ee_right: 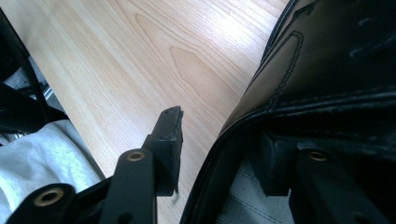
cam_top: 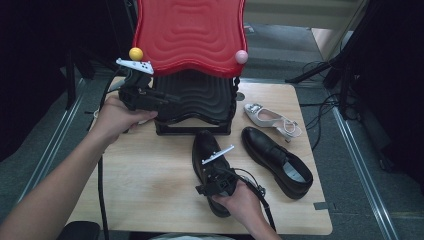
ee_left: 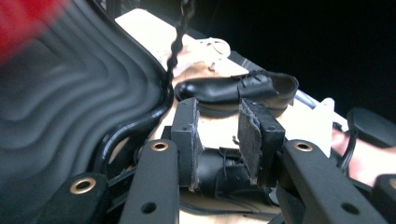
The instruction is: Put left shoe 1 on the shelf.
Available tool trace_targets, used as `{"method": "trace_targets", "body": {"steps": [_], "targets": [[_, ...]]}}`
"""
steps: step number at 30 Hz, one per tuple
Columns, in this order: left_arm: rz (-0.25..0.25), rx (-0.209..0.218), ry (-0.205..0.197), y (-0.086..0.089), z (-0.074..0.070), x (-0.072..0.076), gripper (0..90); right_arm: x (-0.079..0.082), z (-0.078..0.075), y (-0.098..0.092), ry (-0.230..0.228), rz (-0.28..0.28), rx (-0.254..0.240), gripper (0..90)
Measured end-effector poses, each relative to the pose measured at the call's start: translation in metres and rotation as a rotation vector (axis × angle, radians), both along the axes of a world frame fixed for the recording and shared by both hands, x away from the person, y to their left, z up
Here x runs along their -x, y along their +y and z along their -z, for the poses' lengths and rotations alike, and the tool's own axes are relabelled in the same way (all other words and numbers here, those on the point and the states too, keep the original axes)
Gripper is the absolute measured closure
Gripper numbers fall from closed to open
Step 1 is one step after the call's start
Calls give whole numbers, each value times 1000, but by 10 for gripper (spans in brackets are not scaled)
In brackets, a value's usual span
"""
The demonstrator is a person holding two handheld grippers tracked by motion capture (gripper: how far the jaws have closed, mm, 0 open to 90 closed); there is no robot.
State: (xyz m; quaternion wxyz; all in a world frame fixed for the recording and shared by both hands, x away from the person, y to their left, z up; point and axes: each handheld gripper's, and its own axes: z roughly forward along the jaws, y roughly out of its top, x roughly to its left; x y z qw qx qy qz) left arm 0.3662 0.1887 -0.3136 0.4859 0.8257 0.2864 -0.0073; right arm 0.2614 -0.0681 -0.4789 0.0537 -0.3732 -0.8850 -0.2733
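**Right jaws straddling the shoe's collar, left jaws up by the rack**

So my right gripper [cam_top: 214, 172] is down on the black lace-up shoe [cam_top: 206, 150] in the middle of the bench [cam_top: 150, 185]. In the right gripper view one jaw sits inside the shoe's opening and the other hangs outside over bare wood, with the leather side wall [ee_right: 243, 135] running up between them. The outer pad [ee_right: 169, 135] stands clear of the leather, so that's a half-open straddle, not a grip. I can't tell whether the inner jaw touches the lining, it's too dark in there.

My left gripper [cam_top: 162, 100] is raised at the front left corner of the black ribbed tray [cam_top: 200, 97], the lower tier of the shoe rack that has the red tray [cam_top: 190, 35] on top. The left gripper view shows those jaws roughly half open with nothing between the pads [ee_left: 250, 135]. The tray's ribbed surface and rim sit just off one jaw, not touching as far as I can see.

Looking past the left jaws, the second black shoe [ee_left: 238, 91] lies farther off on the bench, to the side of my right jaws. The white heeled sandal [cam_top: 272, 119] sits beyond that one, near the rack's right corner.
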Motion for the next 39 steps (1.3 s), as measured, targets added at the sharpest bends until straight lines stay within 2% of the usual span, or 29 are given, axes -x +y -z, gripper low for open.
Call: {"method": "trace_targets", "body": {"steps": [6, 8, 12, 15, 16, 17, 19, 27, 33, 36, 39], "targets": [[-13, -17, -35, -1, -25, -10, 685, -5, 1, 3, 6, -13, 45, 649], [-13, -33, -50, -4, -32, -12, 697, -7, 2, 5, 21, -12, 56, 663], [-25, -66, -74, -10, -43, -18, 741, -8, 4, 6, 16, -15, 77, 713], [-27, -62, -69, -12, -48, -22, 779, -8, 4, 5, 23, -8, 75, 742], [-32, -66, -69, -13, -51, -24, 779, -8, 4, 4, 17, -4, 78, 766], [-31, -72, -77, -15, -54, -27, 798, -6, 3, 3, -9, 4, 79, 808], [-38, -87, -76, -17, -58, -31, 805, -5, 1, 1, -25, 5, 78, 824], [-74, -85, -89, -21, -73, -47, 814, -11, -5, -18, 9, 17, -8, 851], [-101, -104, -103, -26, -83, -58, 814, -14, -6, -28, 27, 5, -37, 857], [-113, -87, -96, -27, -85, -65, 821, -15, -8, -32, 26, 2, -47, 857], [-123, -107, -91, -30, -84, -71, 824, -17, -10, -37, 28, -1, -76, 856]]}}
